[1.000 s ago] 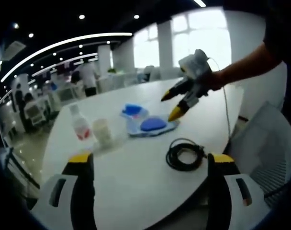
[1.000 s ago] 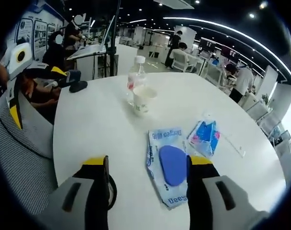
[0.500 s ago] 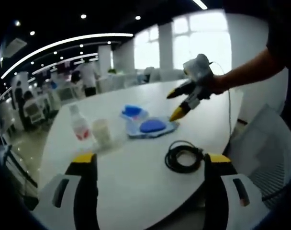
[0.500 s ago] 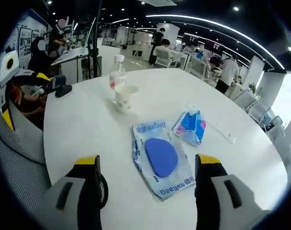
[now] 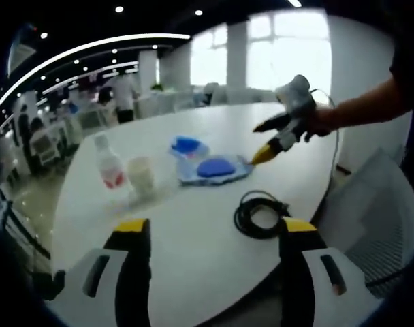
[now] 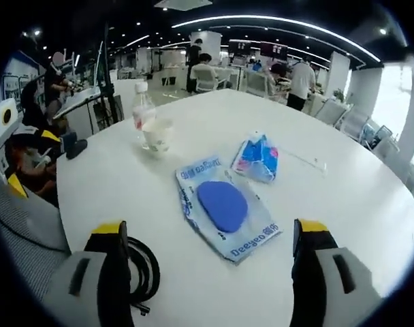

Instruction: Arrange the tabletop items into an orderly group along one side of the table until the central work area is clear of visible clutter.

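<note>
The left gripper view took in the right gripper from outside — held in a hand above the table's far edge, its yellow-tipped jaws spread and grasping nothing, just beside the flat blue packet. The right gripper view read that packet from above, its printed lettering legible, with a smaller blue pouch just beyond it. In that view the left gripper sat at the far left edge, too cut off to judge; its own view showed its jaws wide apart with nothing between them.

A coiled black cable lay near the table's near edge — half hidden behind a jaw in the right gripper view. A clear bottle and a paper cup stood together, well apart from the packets; the bottle's label was blurred. The table was round and white, in an open office with ceiling light strips, desks and distant people.
</note>
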Available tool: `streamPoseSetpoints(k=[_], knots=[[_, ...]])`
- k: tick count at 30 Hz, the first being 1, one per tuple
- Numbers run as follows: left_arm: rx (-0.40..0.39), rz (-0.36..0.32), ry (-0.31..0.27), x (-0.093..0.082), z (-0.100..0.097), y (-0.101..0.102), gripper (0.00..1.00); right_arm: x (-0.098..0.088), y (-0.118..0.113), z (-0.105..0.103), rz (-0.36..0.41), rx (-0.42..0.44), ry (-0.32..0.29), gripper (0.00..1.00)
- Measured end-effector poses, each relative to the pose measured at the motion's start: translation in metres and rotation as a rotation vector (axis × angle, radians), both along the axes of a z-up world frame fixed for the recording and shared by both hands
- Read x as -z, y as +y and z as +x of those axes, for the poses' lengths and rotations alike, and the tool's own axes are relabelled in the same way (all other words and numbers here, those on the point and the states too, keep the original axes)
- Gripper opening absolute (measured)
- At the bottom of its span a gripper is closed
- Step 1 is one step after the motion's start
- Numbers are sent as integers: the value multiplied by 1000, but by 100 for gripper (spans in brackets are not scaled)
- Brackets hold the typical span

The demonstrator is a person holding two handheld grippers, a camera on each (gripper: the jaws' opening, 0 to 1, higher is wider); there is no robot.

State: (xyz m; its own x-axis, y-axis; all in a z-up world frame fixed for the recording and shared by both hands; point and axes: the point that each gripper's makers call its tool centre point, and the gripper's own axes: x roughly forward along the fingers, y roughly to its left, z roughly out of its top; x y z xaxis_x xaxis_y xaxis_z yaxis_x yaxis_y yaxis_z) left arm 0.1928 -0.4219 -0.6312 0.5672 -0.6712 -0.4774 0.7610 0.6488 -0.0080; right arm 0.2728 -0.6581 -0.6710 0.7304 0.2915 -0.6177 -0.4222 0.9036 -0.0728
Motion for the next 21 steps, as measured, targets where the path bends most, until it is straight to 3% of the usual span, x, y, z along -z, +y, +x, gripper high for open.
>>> streamPoseSetpoints(k=[10,21], knots=[[22,-12,-14,-5,21,-20,71,12,-12,-18,36,63,15,100],[31,-22,-20,-5,43,-35,67,18,-20,-29,76,131,-11,100]])
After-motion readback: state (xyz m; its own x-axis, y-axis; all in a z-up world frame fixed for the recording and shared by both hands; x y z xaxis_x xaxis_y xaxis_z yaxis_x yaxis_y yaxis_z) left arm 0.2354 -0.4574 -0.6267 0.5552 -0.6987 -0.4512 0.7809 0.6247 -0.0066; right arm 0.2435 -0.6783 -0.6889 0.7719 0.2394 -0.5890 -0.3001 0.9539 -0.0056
